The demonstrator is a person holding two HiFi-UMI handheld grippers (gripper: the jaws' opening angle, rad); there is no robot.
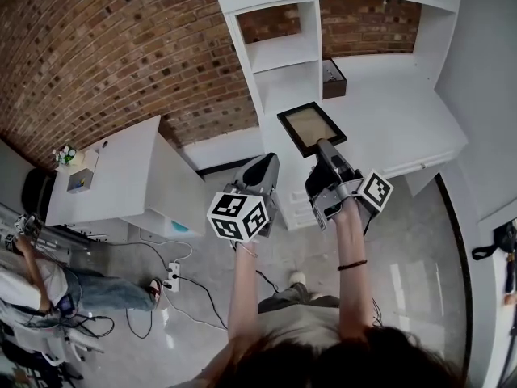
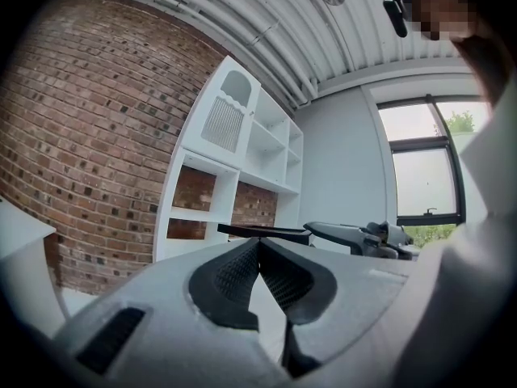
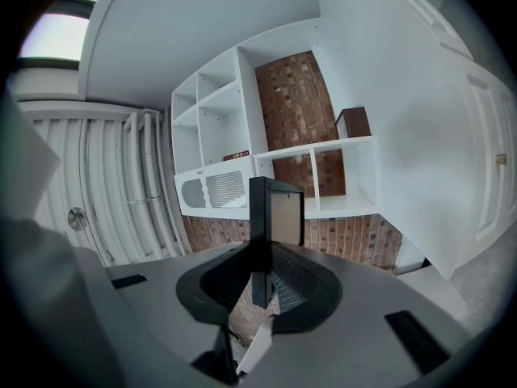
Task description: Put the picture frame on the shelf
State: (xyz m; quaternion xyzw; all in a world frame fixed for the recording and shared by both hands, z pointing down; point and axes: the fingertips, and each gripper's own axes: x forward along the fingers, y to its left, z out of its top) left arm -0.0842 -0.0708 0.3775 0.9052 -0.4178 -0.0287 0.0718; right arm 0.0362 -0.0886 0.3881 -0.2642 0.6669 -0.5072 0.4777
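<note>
Just in front of the white shelf unit (image 1: 284,53), above its broad lower ledge, the picture frame (image 1: 311,128) hangs in the air, pinched by one black edge between the right gripper's (image 1: 325,147) jaws. Further back from the unit, the left gripper (image 1: 266,164) is pressed together on nothing. To place the frame well, the person should probably tilt it upright, carry it into an open compartment clear of the dark box (image 1: 333,78), and seat its lower edge before letting go.
</note>
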